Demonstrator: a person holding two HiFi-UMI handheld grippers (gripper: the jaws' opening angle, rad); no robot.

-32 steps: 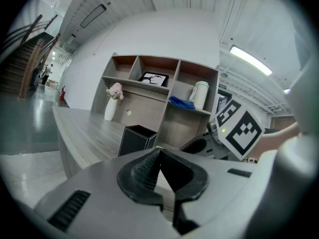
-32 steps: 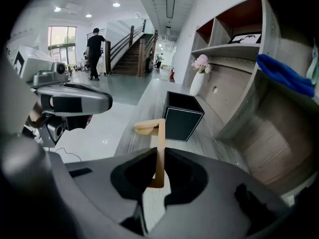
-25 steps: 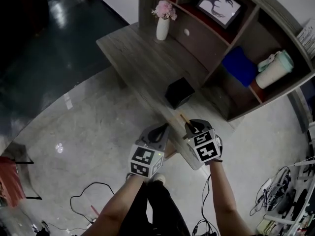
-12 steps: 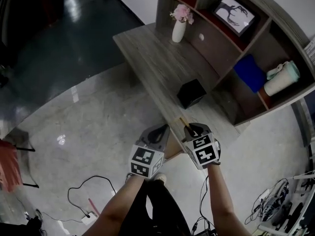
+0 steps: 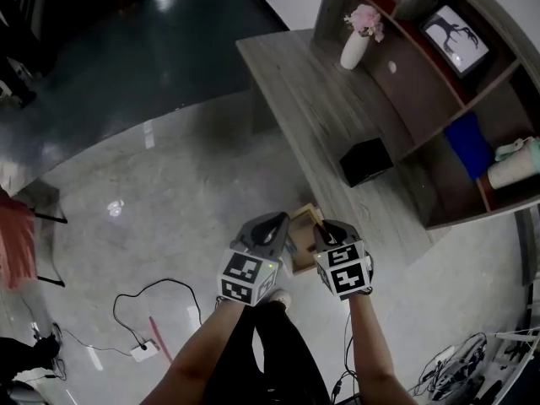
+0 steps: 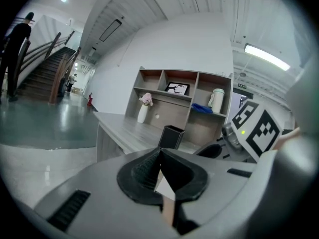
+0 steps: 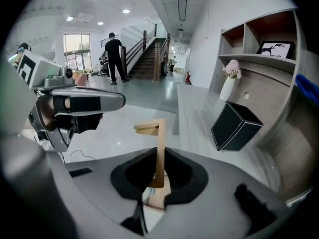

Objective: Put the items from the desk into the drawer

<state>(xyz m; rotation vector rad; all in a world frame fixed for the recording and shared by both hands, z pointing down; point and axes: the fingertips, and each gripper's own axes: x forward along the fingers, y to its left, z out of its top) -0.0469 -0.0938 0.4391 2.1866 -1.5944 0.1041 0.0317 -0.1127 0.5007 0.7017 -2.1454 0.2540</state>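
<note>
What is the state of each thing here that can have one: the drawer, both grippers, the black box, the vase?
drawer: pulled out, open.
right gripper: jaws closed on the drawer's thin wooden wall.
left gripper: jaws together, nothing between them.
black box: standing on the desk, not yet in the drawer.
vase: upright on the desk, pink flowers in it.
</note>
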